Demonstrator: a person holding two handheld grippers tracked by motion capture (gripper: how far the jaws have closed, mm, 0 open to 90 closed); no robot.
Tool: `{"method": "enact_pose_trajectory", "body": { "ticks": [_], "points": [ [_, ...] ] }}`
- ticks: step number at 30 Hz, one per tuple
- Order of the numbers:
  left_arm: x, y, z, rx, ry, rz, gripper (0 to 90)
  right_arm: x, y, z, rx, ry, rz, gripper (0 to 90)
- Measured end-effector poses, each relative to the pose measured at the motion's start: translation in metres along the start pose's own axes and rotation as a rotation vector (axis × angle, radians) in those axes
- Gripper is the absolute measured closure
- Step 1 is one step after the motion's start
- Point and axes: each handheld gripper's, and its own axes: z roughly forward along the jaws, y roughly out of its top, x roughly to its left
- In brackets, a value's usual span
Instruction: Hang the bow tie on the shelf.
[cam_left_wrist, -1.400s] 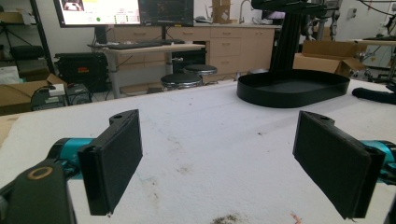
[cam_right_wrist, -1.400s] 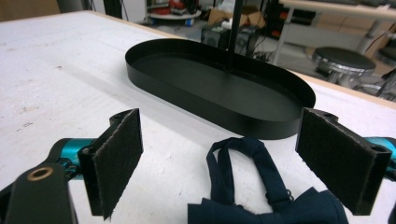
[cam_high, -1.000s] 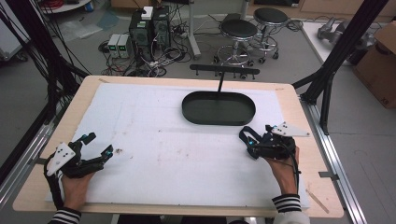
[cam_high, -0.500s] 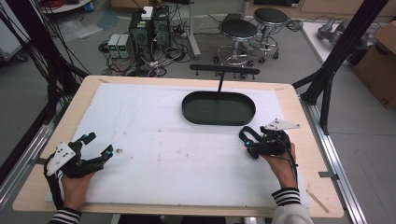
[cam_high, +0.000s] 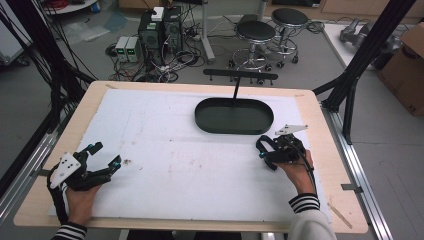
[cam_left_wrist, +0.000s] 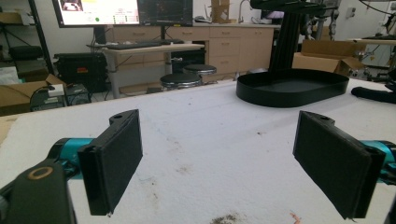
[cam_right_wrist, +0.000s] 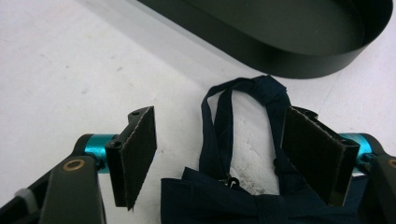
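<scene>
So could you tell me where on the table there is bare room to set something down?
The broad white mat between the left gripper and right gripper lies bare, as does the strip left of the black tray. It is crowded beside the tray's near rim, where the dark bow tie lies between the right gripper's open jaws.

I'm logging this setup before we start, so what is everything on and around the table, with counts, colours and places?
Tray: one, black, oval, far middle of the table.
Bow tie: one, dark navy, with strap, between the right gripper's jaws, near the tray.
Table cover: one, white, stained, over the wooden table.
Stools: two, black, on the floor beyond.
Computer towers: two, dark, on the floor beyond.
Left gripper: black, open, near left.
Right gripper: black, open, around the bow tie.
</scene>
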Motion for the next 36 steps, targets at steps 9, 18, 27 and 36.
{"method": "enact_pose_trajectory", "body": {
  "ticks": [9,18,27,36],
  "points": [
    [0.0,0.0,0.0,-0.002,-0.002,-0.001,16.0,-0.002,0.011,0.01,0.092,0.035,-0.015,34.6],
    [0.0,0.0,0.0,-0.002,-0.003,-0.002,16.0,-0.005,0.008,0.02,0.172,0.047,0.001,44.1],
    [0.0,0.0,0.0,-0.003,-0.005,-0.001,16.0,-0.005,0.007,0.025,0.191,0.048,0.002,54.8],
    [0.0,0.0,0.0,-0.004,-0.007,0.001,16.0,-0.004,0.008,0.027,0.207,0.045,0.008,66.9]
  ]
}}
